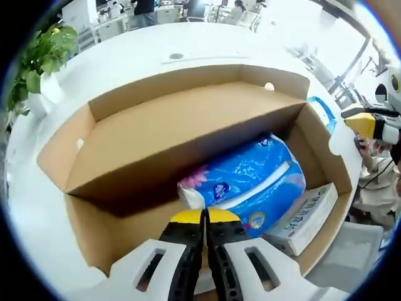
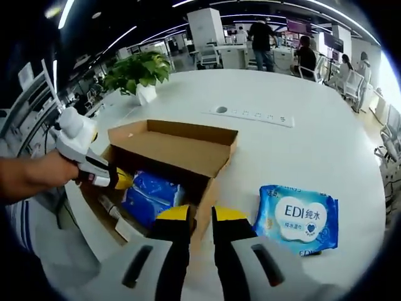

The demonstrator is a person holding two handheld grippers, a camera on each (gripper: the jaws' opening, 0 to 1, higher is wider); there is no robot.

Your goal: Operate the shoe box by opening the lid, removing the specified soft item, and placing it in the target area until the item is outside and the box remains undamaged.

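An open cardboard shoe box (image 1: 59, 150) (image 2: 216, 141) lies on a white table, its lid (image 1: 182, 135) slanting over the far half of the inside. A soft blue tissue pack (image 1: 250, 185) (image 2: 150, 191) lies in the box beside a white boxed item (image 1: 307, 216). My left gripper (image 1: 204, 216) (image 2: 119, 180) is shut, with its tips just over the near end of the blue pack and nothing seen between them. My right gripper (image 2: 200, 216) (image 1: 366, 122) stands slightly open outside the box's corner. A blue wet-wipes pack (image 2: 297, 219) lies on the table.
A potted plant (image 1: 41, 59) (image 2: 141, 69) stands past the box. A socket strip (image 2: 250, 114) (image 1: 177, 56) is set into the white table (image 2: 313, 150). A person's hand (image 2: 37, 175) holds the left gripper. Desks, chairs and people fill the background.
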